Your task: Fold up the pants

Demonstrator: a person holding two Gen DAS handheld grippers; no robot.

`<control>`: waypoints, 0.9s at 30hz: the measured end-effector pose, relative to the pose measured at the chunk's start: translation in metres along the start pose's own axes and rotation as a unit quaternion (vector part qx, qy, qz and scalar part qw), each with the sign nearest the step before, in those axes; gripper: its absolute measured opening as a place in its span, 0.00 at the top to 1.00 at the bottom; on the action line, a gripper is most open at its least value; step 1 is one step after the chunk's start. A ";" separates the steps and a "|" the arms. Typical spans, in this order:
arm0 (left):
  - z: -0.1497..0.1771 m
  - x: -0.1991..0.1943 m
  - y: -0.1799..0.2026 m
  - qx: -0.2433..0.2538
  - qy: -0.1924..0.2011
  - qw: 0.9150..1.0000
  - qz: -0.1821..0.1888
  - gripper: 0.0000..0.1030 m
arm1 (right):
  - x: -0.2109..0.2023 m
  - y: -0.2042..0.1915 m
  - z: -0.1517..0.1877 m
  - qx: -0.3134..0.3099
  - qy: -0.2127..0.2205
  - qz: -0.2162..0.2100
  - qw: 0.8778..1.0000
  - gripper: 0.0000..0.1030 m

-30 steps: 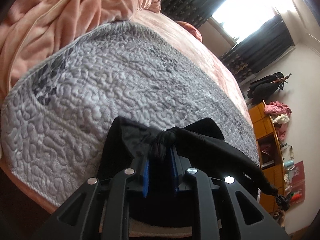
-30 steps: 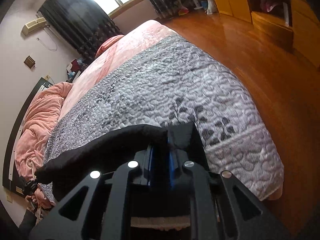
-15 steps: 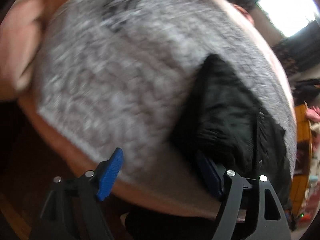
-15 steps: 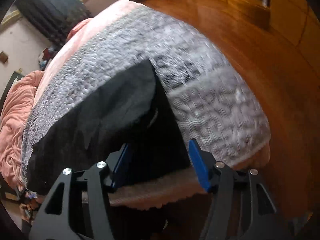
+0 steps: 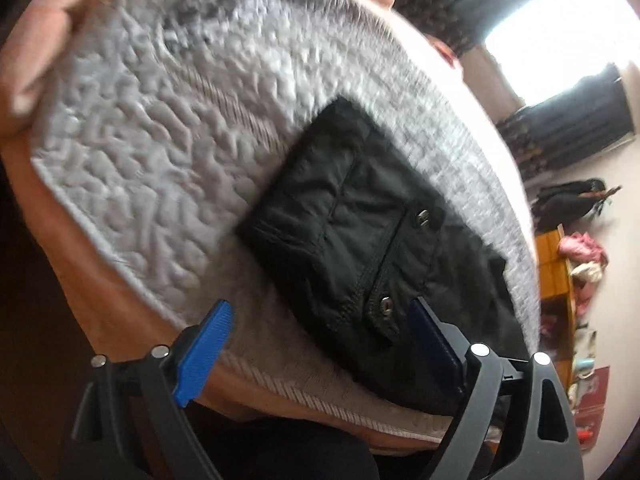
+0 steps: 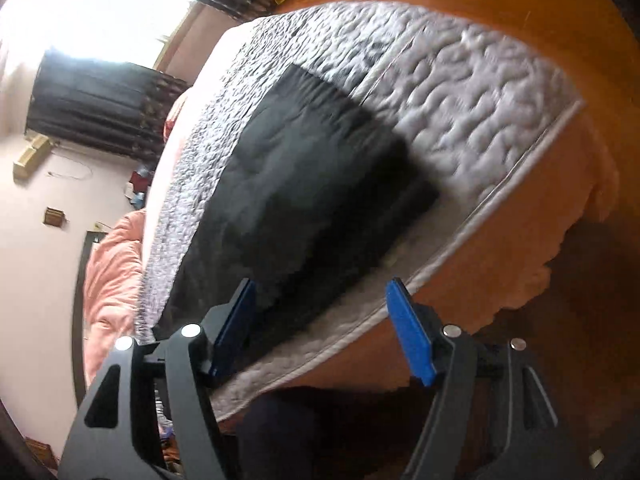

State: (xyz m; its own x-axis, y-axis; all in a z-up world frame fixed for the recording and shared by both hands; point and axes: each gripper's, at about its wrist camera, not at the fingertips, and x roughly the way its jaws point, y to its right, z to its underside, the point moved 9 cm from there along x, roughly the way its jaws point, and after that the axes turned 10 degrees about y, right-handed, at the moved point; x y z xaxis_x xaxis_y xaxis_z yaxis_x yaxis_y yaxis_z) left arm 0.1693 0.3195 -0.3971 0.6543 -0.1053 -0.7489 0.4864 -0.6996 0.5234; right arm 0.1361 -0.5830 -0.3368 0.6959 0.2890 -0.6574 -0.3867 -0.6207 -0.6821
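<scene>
The black pants (image 5: 360,232) lie folded into a flat rectangle on the grey quilted bedspread (image 5: 160,120), near the bed's front edge. A pocket flap with two metal snaps faces up in the left wrist view. My left gripper (image 5: 320,344) is open and empty, just in front of the pants' near edge. In the right wrist view the pants (image 6: 304,184) lie flat, and my right gripper (image 6: 324,332) is open and empty above their near edge.
A pink blanket (image 6: 112,272) is heaped at the bed's head. The bed's front edge (image 5: 304,392) is just under the grippers. Wooden floor (image 6: 520,0) lies to the right of the bed, and orange shelves (image 5: 556,264) with clutter stand by the wall.
One second ago both grippers were shut on the pants and held them up. They have let go, opened wide and drawn back. The pants now lie folded on the bedspread.
</scene>
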 end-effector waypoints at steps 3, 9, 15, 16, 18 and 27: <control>0.001 0.021 0.001 0.000 -0.024 1.000 -0.016 0.66 | 0.005 -0.007 0.008 -0.003 -0.007 -0.003 1.000 0.32; -0.026 0.006 0.036 0.067 0.026 0.997 -0.039 0.83 | 0.007 -0.017 0.010 -0.011 -0.005 -0.006 1.000 0.32; -0.027 0.031 0.009 0.008 -0.002 0.999 -0.053 0.83 | -0.004 0.000 -0.003 0.037 0.025 -0.013 0.999 0.34; -0.026 0.031 0.011 0.023 -0.003 0.998 -0.055 0.83 | -0.009 0.003 -0.009 0.057 0.038 -0.026 0.997 0.36; -0.024 0.029 0.013 0.031 -0.006 0.998 -0.046 0.84 | -0.014 0.009 -0.019 0.097 0.056 -0.045 0.993 0.45; -0.021 0.028 0.008 0.017 -0.008 0.999 -0.033 0.83 | 0.005 0.034 -0.045 0.188 0.080 -0.059 0.977 0.54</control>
State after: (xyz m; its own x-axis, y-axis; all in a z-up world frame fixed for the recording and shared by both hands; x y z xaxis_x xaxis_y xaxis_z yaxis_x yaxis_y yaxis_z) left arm 0.2035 0.3253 -0.4054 0.6117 -0.0692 -0.7880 0.5085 -0.7287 0.4587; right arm 0.1538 -0.6355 -0.3493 0.8230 0.2062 -0.5292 -0.4723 -0.2692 -0.8393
